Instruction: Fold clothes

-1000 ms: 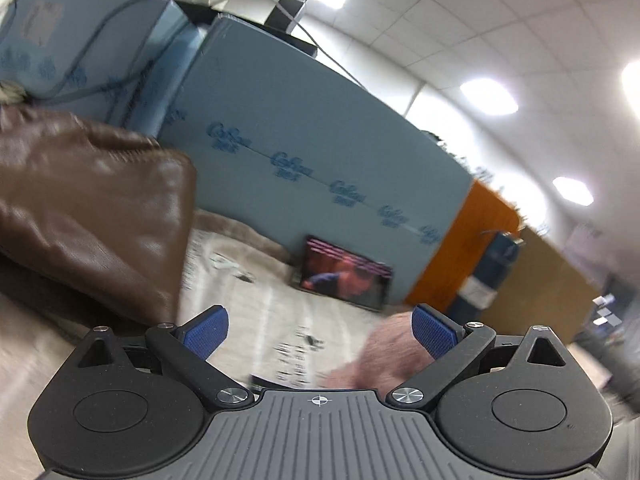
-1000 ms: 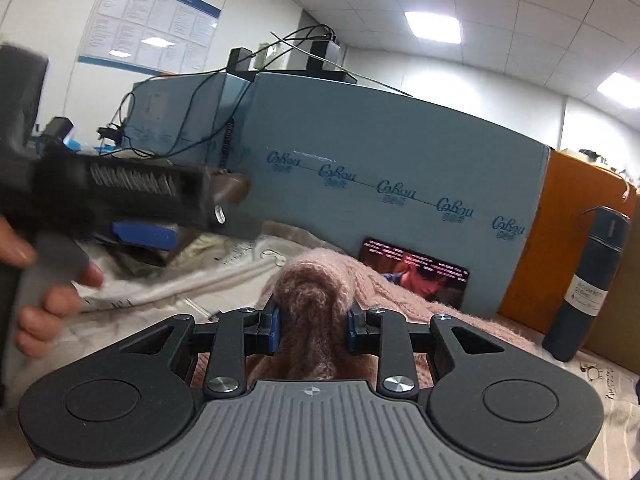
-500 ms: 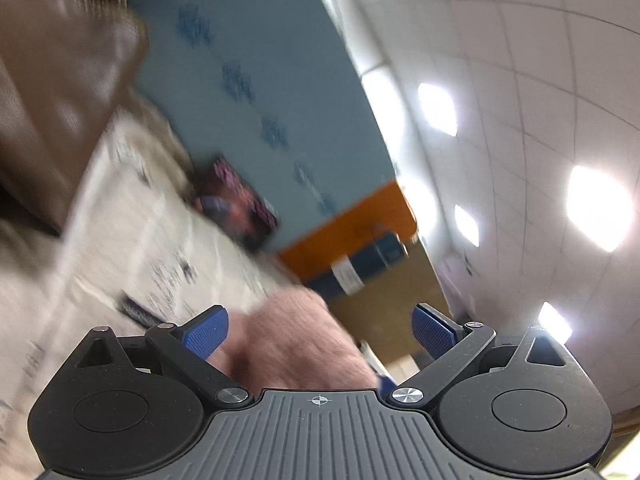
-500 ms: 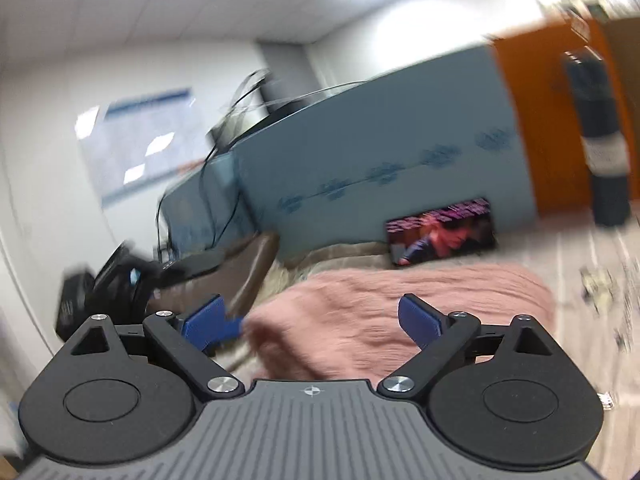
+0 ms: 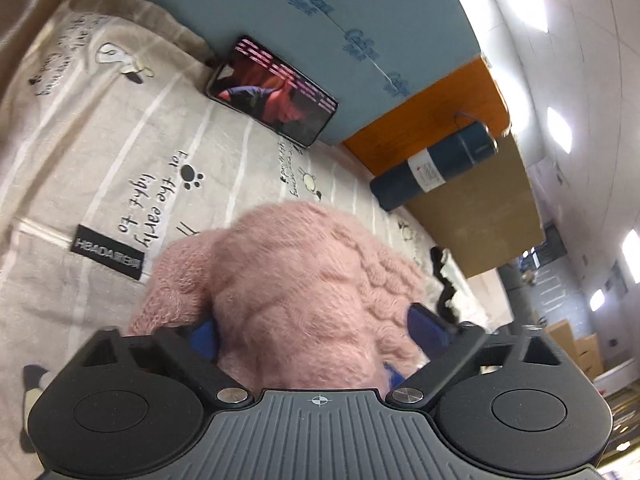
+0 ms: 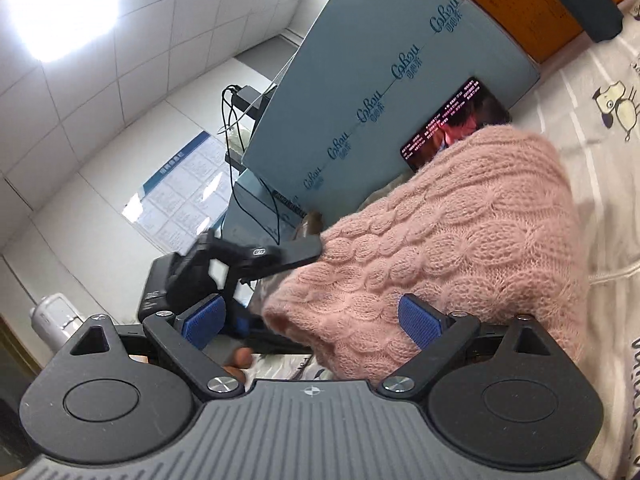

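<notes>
Office room, tiled ceiling with panel lights; printed cream sheet (image 5: 120, 152) spread as the work surface, blue foam board (image 6: 392, 80) along the far edge, phone (image 5: 272, 92) propped against it, dark flask (image 5: 432, 172) at right.

Pink cable-knit sweater (image 5: 296, 288) bunched at centre-bottom of the left wrist view, bulging between the spread fingers of the left gripper (image 5: 316, 332); no firm clamp visible.

In the right wrist view, sweater (image 6: 460, 232) running from lower centre to upper right; right gripper (image 6: 312, 320) wide apart, right pad beside the knit, left pad clear.

Probably: left gripper nearer, bundle directly ahead.
</notes>
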The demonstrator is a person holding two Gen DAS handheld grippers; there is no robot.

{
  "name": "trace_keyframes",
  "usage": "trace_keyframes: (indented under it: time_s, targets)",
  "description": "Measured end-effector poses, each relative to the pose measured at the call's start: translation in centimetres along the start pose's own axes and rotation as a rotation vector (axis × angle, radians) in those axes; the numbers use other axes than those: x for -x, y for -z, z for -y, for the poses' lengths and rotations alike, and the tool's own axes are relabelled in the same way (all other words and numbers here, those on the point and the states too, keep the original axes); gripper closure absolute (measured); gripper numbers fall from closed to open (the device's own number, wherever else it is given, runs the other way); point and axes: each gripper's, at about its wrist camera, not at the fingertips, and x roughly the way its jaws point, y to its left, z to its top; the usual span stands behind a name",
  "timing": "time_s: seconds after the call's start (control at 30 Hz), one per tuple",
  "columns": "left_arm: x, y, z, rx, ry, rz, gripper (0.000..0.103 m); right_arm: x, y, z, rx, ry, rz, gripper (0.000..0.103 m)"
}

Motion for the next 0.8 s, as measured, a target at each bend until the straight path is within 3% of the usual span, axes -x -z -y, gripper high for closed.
trace_keyframes:
  time_s: [0.1,0.13,0.17,0.33,0.4,0.6,0.8]
  targets:
    - [-0.5,0.5,1.1,-0.099,-0.044,0.032,0.067,-0.1,-0.2,0.0,0.002,-0.008,0.010,0.009]
    - [-0.6,0.6,1.3,-0.120,-0.042,0.041,0.073,0.1,-0.2,0.0,0.001,-0.012,0.014,0.008]
    - [-0.6,0.4,1.5,-0.136,-0.020,0.059,0.076,0.2,-0.2,0.0,-0.001,-0.016,0.018,0.008]
    - [0.4,1.5,3.2,-0.245,0.254,0.202,0.077,0.8,-0.3,0.0,-0.008,-0.036,0.039,0.008]
    - [0.0,1.8,3.0,-0.239,0.293,0.223,0.077,1.1,-0.4,0.1,-0.011,-0.044,0.047,0.007]
    - [0.3,2.9,0.1,-0.338,0.051,0.264,0.077,1.7,-0.5,0.1,-0.015,-0.058,0.067,0.006]
    - [0.9,4.7,0.1,-0.538,-0.101,0.291,0.071,1.6,-0.4,0.1,0.004,-0.031,0.064,0.006]
